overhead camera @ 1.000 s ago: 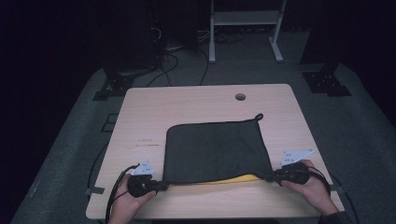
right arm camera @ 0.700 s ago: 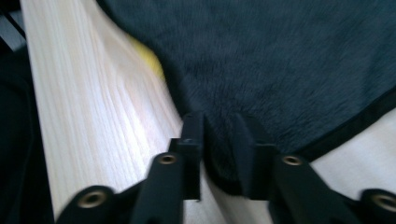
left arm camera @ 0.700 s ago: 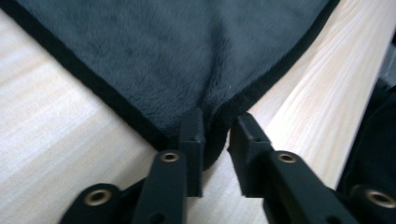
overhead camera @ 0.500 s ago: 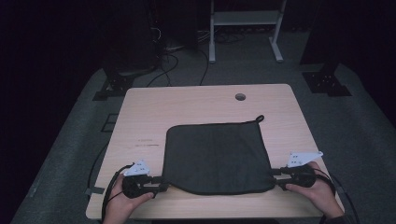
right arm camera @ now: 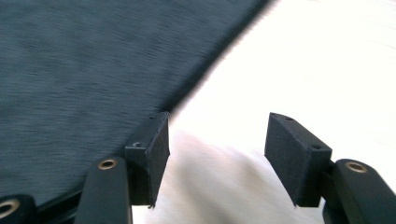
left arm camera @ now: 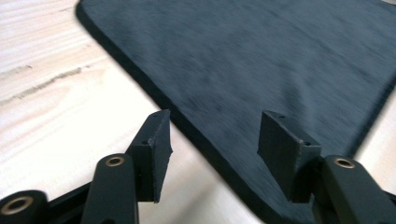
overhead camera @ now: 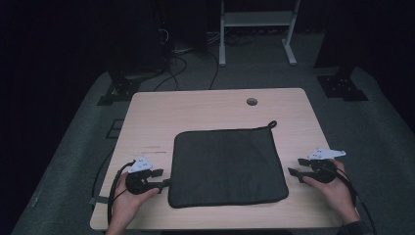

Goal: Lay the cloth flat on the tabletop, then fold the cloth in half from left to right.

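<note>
A dark grey square cloth (overhead camera: 227, 166) lies flat on the light wooden table (overhead camera: 195, 107), with a small hanging loop (overhead camera: 272, 124) at its far right corner. My left gripper (overhead camera: 164, 178) sits at the cloth's near left edge. Its jaws have just been opening and stand open. In the left gripper view the cloth (left arm camera: 261, 60) has its edge running under the gap of that gripper (left arm camera: 212, 135), untouched by the pads. My right gripper (overhead camera: 297, 167) is open just off the cloth's right edge, its jaws also just opened. In the right gripper view this gripper (right arm camera: 217, 135) is over bare wood, the cloth (right arm camera: 84, 60) to its left.
A round cable hole (overhead camera: 251, 101) is set in the table's far side. Bare wood surrounds the cloth on all sides. Beyond the table a white frame (overhead camera: 254, 29) stands on the dark floor, with cables (overhead camera: 181, 58) trailing near it.
Both grippers were shut on the cloth's near corners, its yellow underside showing at the front. They have opened and drawn outward, and the cloth now lies flat.
</note>
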Motion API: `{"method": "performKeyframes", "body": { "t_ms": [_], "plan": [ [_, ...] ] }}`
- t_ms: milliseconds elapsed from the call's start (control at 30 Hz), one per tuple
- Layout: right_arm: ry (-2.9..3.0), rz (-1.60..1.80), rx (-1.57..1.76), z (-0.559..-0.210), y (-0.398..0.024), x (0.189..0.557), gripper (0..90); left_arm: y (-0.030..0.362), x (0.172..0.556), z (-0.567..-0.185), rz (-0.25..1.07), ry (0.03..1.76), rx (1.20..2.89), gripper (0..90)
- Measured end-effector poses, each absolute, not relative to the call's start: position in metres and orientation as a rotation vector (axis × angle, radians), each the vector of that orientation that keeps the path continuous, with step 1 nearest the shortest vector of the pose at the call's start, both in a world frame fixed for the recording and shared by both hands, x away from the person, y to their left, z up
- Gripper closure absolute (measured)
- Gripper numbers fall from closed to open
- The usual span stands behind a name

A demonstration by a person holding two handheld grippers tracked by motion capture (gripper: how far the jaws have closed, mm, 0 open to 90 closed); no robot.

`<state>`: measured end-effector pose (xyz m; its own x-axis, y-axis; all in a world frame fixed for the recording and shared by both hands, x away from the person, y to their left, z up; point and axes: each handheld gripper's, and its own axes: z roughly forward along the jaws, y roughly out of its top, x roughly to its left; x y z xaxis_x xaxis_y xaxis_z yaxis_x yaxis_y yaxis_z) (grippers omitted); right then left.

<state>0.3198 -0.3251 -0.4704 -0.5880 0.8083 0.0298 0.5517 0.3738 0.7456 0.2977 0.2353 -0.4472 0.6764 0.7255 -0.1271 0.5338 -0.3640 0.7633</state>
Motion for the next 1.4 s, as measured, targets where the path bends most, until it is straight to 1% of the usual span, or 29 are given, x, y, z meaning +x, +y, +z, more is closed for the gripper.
{"method": "performKeyframes", "body": {
  "t_ms": [100, 133, 367, 533, 567, 767, 867, 1000, 1200, 1233, 1267, 1333, 1400],
  "plan": [
    [2.288, 1.0, 1.229, -0.476, -0.331, 0.325, 38.5, 0.233, 0.305, -0.448, 0.31, 0.981, 2.057, 40.2],
    [2.281, 0.985, 1.24, -0.477, -0.333, 0.326, 37.8, 0.23, 0.313, -0.45, 0.324, 0.988, 2.062, 39.5],
    [2.252, 0.98, 1.272, -0.481, -0.339, 0.327, 36.2, 0.22, 0.337, -0.455, 0.35, 1.023, 2.058, 37.9],
    [2.242, 0.999, 1.262, -0.483, -0.34, 0.326, 33.1, 0.216, 0.354, -0.463, 0.391, 1.078, 2.068, 37.8],
    [2.238, 1.013, 1.247, -0.484, -0.34, 0.325, 32.3, 0.215, 0.358, -0.467, 0.406, 1.098, 2.091, 37.8],
    [2.234, 1.023, 1.236, -0.486, -0.341, 0.324, 30.8, 0.216, 0.363, -0.474, 0.426, 1.132, 2.085, 37.3],
    [2.236, 1.023, 1.236, -0.486, -0.341, 0.324, 29.8, 0.217, 0.362, -0.475, 0.464, 1.118, 2.093, 37.2],
    [2.238, 1.023, 1.236, -0.486, -0.34, 0.324, 28.5, 0.217, 0.36, -0.479, 0.502, 1.099, 2.069, 34.5],
    [2.242, 1.024, 1.234, -0.486, -0.34, 0.324, 27.5, 0.215, 0.358, -0.48, 0.519, 1.117, 2.053, 35.6],
    [2.242, 1.024, 1.234, -0.486, -0.34, 0.324, 27.5, 0.215, 0.358, -0.48, 0.519, 1.117, 2.053, 39.8],
    [2.242, 1.024, 1.234, -0.486, -0.34, 0.324, 26.6, 0.214, 0.357, -0.479, 0.504, 1.096, 2.057, 46.7],
    [2.245, 1.024, 1.233, -0.486, -0.34, 0.324, 26.2, 0.213, 0.356, -0.479, 0.494, 1.082, 2.059, 56.2],
    [2.245, 1.024, 1.233, -0.486, -0.34, 0.324, 26.0, 0.211, 0.356, -0.478, 0.482, 1.088, 2.059, 62.8]
  ]
}}
